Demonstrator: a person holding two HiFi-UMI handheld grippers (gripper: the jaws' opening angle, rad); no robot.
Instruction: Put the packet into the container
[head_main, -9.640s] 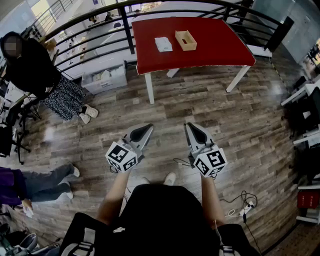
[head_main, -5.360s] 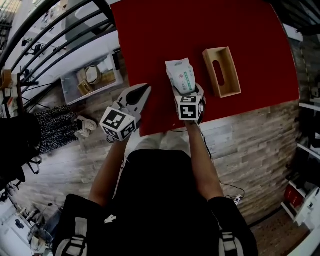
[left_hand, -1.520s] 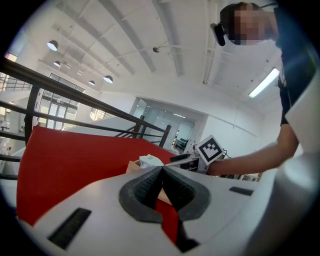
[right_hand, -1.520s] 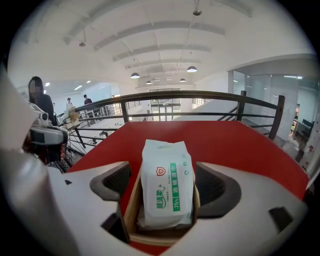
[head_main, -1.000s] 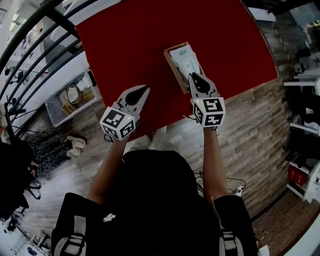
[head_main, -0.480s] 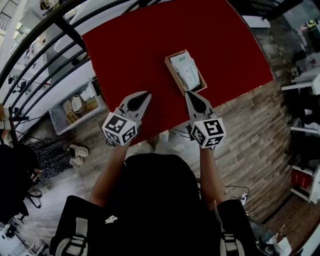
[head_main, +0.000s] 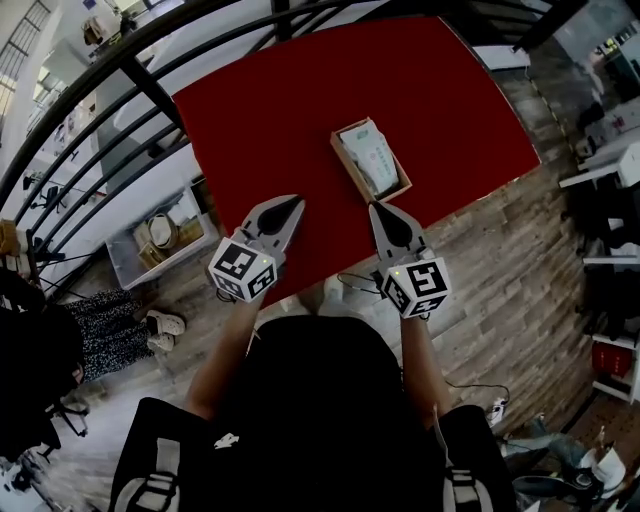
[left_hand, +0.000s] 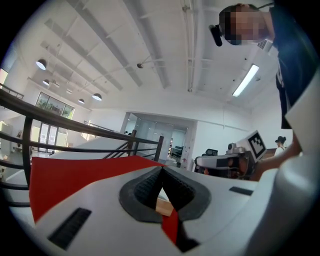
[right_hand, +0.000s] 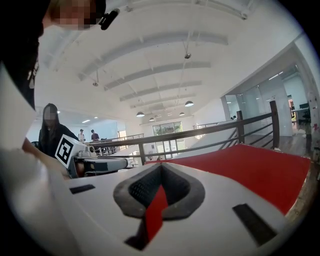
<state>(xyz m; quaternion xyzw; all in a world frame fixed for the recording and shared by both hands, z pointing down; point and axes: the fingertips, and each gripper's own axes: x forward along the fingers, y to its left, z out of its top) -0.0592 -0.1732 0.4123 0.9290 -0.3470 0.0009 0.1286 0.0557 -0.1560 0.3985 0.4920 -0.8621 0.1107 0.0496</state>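
Note:
In the head view the white packet (head_main: 372, 158) lies inside the open wooden container (head_main: 349, 168) on the red table (head_main: 260, 110). My right gripper (head_main: 379, 209) hovers just short of the container's near end, shut with nothing in it. My left gripper (head_main: 291, 203) hangs to the container's left at the table's near edge, also shut and empty. In the left gripper view the shut jaw tips (left_hand: 161, 173) frame a sliver of the wooden container (left_hand: 163, 206), and the right gripper (left_hand: 225, 162) shows beyond. The right gripper view shows its shut tips (right_hand: 160, 168) over the red table (right_hand: 250, 165).
A black railing (head_main: 150, 95) runs behind and to the left of the table. A grey bin (head_main: 165, 235) with items stands on the wood floor at the left. A person (head_main: 40, 350) stands at far left. Cables (head_main: 355, 282) trail under the table's near edge.
Both grippers have drawn back toward me and risen, away from the container. The right gripper's tips, which were at the packet a second ago, are now clear of it; the packet stays in the container.

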